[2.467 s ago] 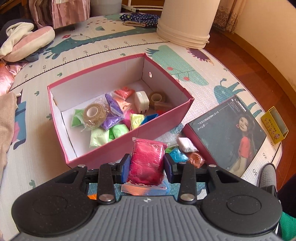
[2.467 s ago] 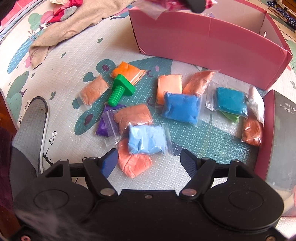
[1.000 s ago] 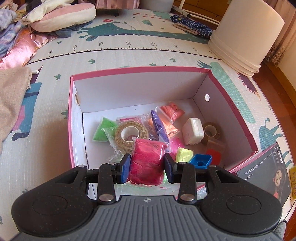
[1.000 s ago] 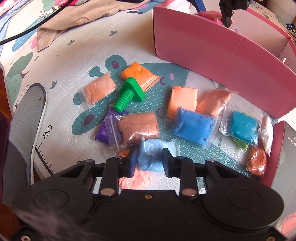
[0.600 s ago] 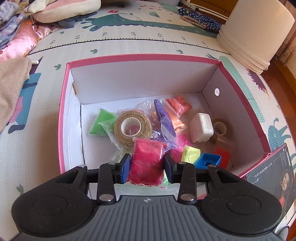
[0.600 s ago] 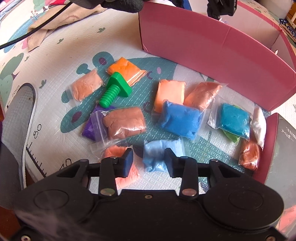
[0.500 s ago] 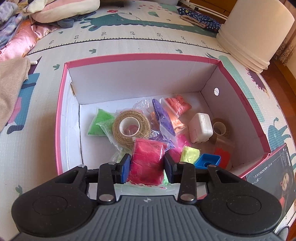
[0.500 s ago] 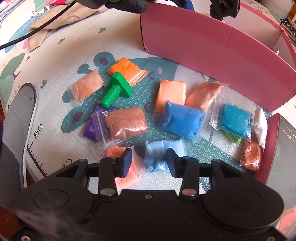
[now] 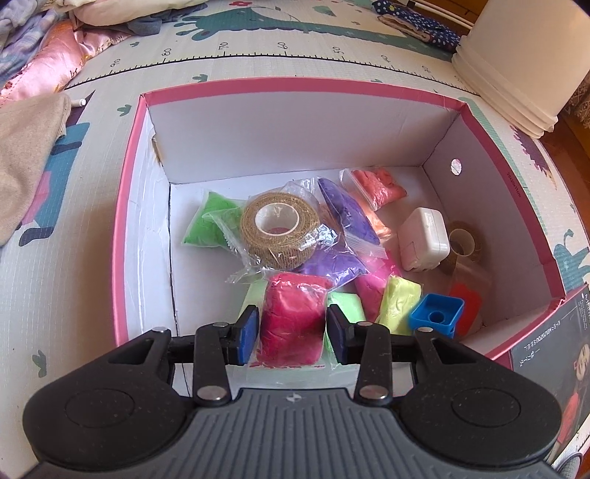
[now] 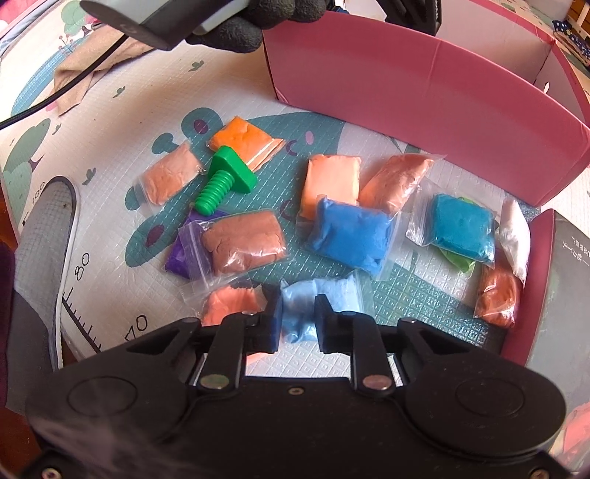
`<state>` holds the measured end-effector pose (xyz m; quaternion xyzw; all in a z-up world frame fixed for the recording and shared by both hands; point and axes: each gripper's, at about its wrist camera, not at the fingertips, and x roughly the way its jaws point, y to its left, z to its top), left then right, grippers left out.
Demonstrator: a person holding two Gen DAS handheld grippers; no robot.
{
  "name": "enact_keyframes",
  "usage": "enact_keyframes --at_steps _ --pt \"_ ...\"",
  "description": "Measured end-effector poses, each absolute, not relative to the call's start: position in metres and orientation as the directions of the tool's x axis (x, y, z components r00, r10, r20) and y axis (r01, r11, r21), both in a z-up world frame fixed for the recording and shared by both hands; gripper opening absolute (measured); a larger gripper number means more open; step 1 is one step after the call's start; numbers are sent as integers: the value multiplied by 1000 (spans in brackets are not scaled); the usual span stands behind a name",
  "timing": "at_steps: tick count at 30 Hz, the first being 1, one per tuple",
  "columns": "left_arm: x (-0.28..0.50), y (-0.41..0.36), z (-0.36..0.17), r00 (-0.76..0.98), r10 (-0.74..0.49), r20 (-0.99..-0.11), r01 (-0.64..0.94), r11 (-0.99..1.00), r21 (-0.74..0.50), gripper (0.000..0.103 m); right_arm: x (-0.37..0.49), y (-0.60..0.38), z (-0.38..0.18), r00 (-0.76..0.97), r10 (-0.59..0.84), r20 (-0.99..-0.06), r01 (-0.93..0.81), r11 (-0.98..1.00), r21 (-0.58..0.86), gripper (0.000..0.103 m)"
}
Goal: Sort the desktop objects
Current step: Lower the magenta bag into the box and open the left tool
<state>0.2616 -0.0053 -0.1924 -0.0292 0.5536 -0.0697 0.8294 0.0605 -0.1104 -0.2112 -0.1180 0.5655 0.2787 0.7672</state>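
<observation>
From the left wrist camera we look down into the pink box (image 9: 125,206), with our left gripper (image 9: 291,331) poised above its near wall. Its blue pads stand a little clear of the red clay bag (image 9: 293,324) on both sides, so we judge the grip released, the bag lying among the things in the box. Beyond it sit a tan tape roll (image 9: 278,230) in clear wrap, a purple clay bag (image 9: 344,217), a green clay bag (image 9: 208,217), a white charger block (image 9: 424,239) and a blue square piece (image 9: 437,313). The near wall of the box is hidden behind the gripper body, and the lower edge of the red bag is cut off by it.

From the right wrist camera our right gripper (image 10: 297,328) is low over the play mat (image 10: 110,121), clenched on the light blue clay bag (image 10: 320,298), whose lower part is squeezed between the pads. Around it lie a dark blue clay bag (image 10: 352,235), a brown clay bag (image 10: 243,243) and a green toy bolt (image 10: 225,180). A salmon bag (image 10: 230,302) is partly covered by the left finger. At the top, a black-gloved hand (image 10: 250,22) is cut off by the frame, and we cannot make out what it grips.
</observation>
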Motion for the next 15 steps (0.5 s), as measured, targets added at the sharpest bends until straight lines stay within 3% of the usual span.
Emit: enact_keyframes --at_steps 5,15 --pt "260 -10 -192 370 -128 -920 76 991 -107 58 59 -113 -207 207 302 -931 -566 813 138 15" --pt "247 -17 -169 395 -103 -913 83 994 -76 63 57 -119 -185 250 300 -921 -588 803 102 13"
